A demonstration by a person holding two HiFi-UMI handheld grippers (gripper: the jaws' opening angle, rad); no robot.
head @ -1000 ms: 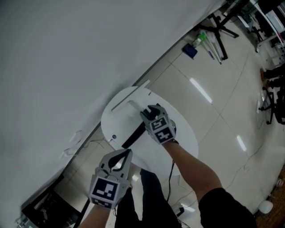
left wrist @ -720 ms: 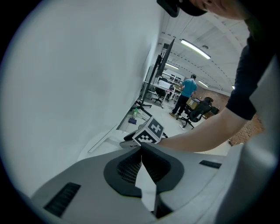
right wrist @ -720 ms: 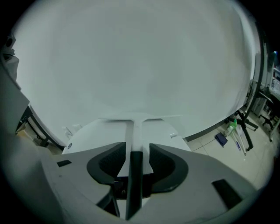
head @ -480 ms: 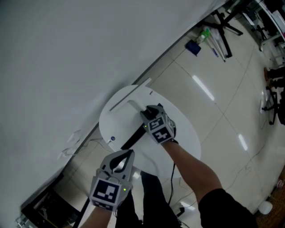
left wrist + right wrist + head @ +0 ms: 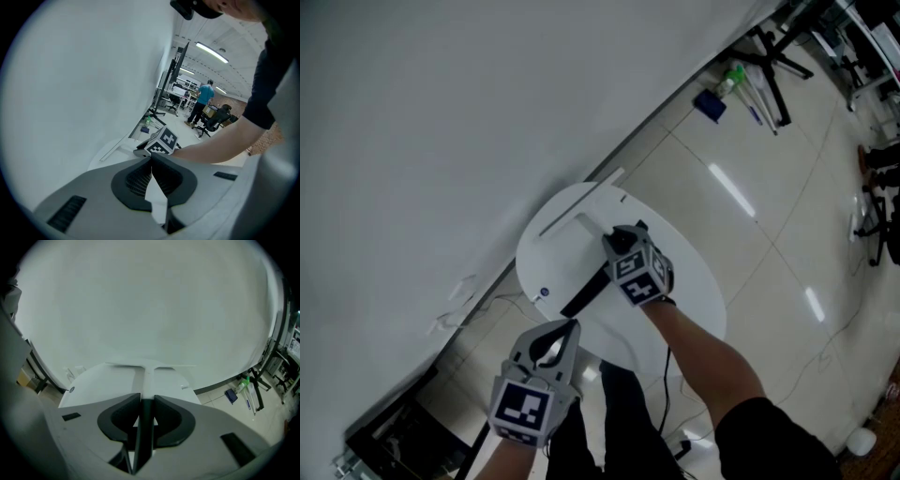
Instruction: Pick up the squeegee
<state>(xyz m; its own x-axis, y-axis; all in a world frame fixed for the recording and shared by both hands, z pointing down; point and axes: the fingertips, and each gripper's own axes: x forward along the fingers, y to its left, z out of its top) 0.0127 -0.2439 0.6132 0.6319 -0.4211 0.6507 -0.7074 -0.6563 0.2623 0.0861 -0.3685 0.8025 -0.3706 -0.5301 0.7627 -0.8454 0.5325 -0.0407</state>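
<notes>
Grasp step: right gripper [image 5: 146, 399] jaws closing on the dark handle of the squeegee [image 5: 584, 293], which lies flat on the round white worktop [image 5: 689, 295] (blade toward wall). Left gripper [image 5: 151, 157] jaws together, empty. Next probably: firm hold, then lift.

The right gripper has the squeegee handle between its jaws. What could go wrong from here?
The jaws of the right gripper are closing on the narrow handle of the squeegee; its long crosswise blade may make it roll or tilt when lifted. The blade lies at the table rim beside the wall and could scrape it.
</notes>
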